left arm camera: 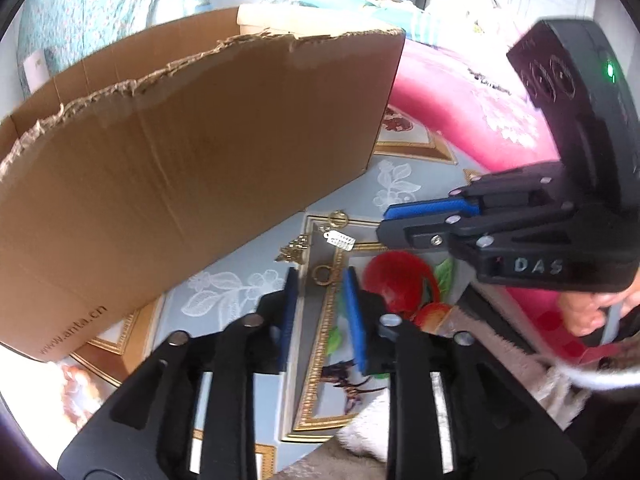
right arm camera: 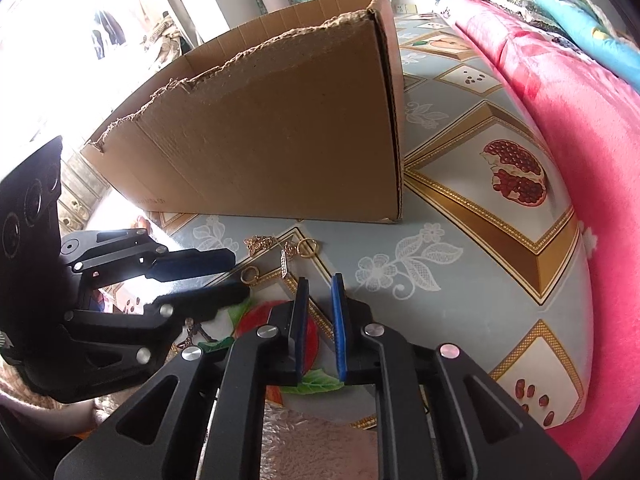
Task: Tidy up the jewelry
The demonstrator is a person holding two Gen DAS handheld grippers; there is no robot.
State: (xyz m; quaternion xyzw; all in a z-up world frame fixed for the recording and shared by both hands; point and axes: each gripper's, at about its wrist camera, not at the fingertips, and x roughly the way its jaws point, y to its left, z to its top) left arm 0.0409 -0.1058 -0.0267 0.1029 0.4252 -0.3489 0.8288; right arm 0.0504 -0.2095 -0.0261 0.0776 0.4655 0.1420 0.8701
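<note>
Jewelry ahead of both tongs

Our left tongs (left arm camera: 320,292), narrowly parted and empty, sit nearest: gold ring (left arm camera: 321,273) at twelve o'clock; right tongs (right arm camera: 320,294) likewise empty.

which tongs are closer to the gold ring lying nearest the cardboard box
Right. The right tongs reach in beside the gold ring, their tips close to it. The left tongs sit farther back, over another ring.

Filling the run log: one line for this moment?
left gripper open, empty | right gripper open, empty | jewelry on cloth | box behind
</note>
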